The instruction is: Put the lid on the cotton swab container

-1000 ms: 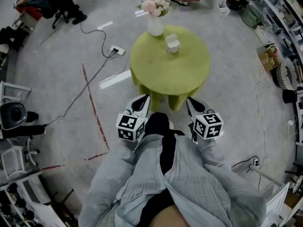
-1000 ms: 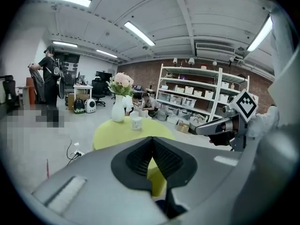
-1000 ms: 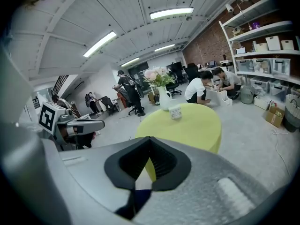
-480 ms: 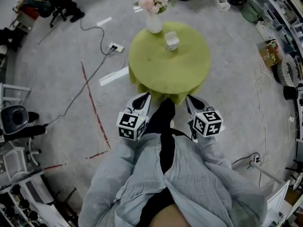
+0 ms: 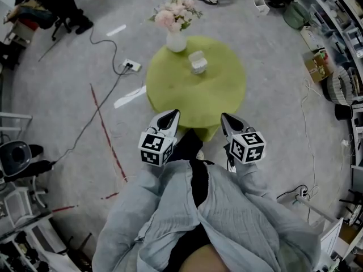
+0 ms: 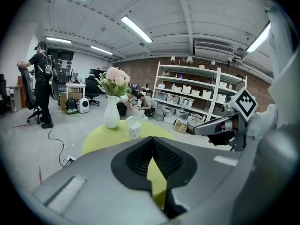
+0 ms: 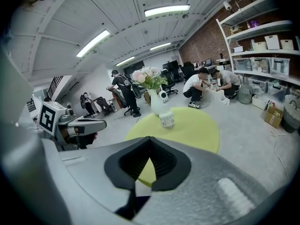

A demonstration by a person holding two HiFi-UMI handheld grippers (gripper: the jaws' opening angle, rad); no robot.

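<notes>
A small white cotton swab container (image 5: 197, 62) stands on the round green table (image 5: 170, 92), toward its far side; its lid looks tipped up at the back. It also shows in the left gripper view as the container (image 6: 134, 129) and in the right gripper view as the container (image 7: 166, 119). My left gripper (image 5: 169, 115) and right gripper (image 5: 226, 118) hang side by side at the table's near edge, well short of the container. Both are shut with nothing between the jaws, as the left gripper (image 6: 152, 138) and right gripper (image 7: 149, 139) show close up.
A white vase of pink flowers (image 5: 175, 35) stands just left of and behind the container. On the floor to the left lie a power strip (image 5: 129, 66) with cables and a red tape line (image 5: 105, 129). Shelving (image 5: 340, 16) runs along the right; people work at the back.
The table has come nearer and shifted slightly left in the head view as the person moved toward it. Both grippers stay shut, held the same way in front of the body.
</notes>
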